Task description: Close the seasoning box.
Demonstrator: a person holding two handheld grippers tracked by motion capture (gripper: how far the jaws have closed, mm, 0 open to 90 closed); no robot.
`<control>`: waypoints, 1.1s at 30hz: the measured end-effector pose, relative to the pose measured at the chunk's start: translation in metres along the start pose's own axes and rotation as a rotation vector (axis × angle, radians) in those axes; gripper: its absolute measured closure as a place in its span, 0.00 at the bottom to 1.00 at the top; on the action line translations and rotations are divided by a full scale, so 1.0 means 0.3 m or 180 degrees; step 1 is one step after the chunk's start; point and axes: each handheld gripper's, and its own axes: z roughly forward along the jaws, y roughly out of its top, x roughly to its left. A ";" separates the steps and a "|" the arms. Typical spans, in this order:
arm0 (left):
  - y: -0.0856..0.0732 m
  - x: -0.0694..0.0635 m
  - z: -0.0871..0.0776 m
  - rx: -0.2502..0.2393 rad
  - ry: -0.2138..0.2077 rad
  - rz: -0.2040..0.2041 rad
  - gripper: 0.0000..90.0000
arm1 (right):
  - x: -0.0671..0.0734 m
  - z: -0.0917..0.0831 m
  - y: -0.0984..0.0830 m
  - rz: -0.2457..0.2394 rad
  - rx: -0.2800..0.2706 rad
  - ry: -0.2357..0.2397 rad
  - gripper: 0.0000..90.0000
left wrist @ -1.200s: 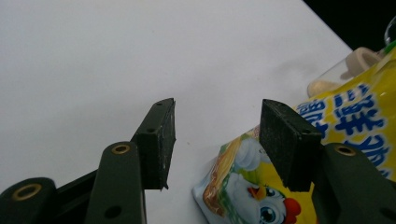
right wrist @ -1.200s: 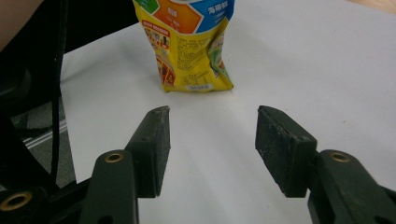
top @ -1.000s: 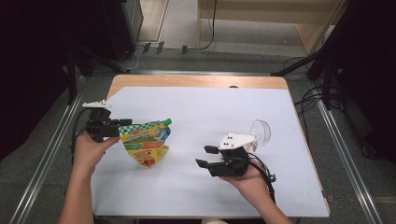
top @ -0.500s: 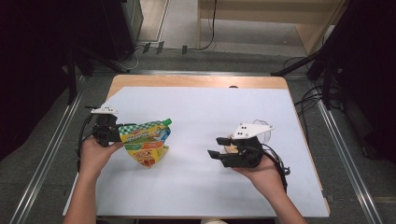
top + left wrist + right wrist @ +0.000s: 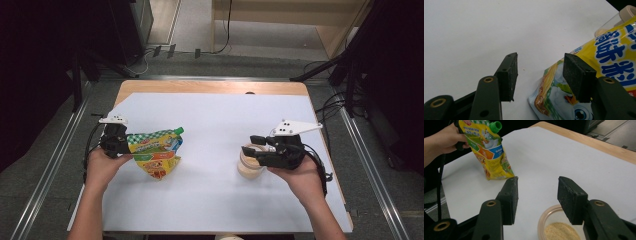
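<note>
A yellow-green spouted pouch with a green cap stands on the white sheet at the left. My left gripper is right beside its left edge. In the left gripper view that gripper is open: the pouch lies past the right jaw and bare sheet shows in the gap. My right gripper hovers over a clear jar of beige powder. Its jaws have just been closing. In the right gripper view it is open above the jar's rim, with the pads clear of the rim. The pouch stands far off.
A white sheet covers most of the wooden table. A clear jar shows beyond the pouch in the left gripper view. A cable trails from each gripper. Metal rails run along the floor on both sides.
My right hand has moved right and away from the person, and risen. The jar of powder now shows under its jaws. The left hand and the pouch have barely moved.
</note>
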 end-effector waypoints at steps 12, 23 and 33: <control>-0.004 0.008 -0.004 0.0003 -0.0008 0.0000 0.52 | -0.088 -0.116 0.003 0.0173 -0.0124 -0.0189 0.79; -0.006 0.010 -0.004 0.0020 -0.0003 -0.0008 0.52 | -0.155 -0.207 -0.010 0.0320 -0.0206 -0.0365 1.00; -0.008 0.011 0.001 0.0028 -0.0001 -0.0022 0.52 | -0.234 -0.240 -0.055 0.0508 -0.0229 -0.0596 1.00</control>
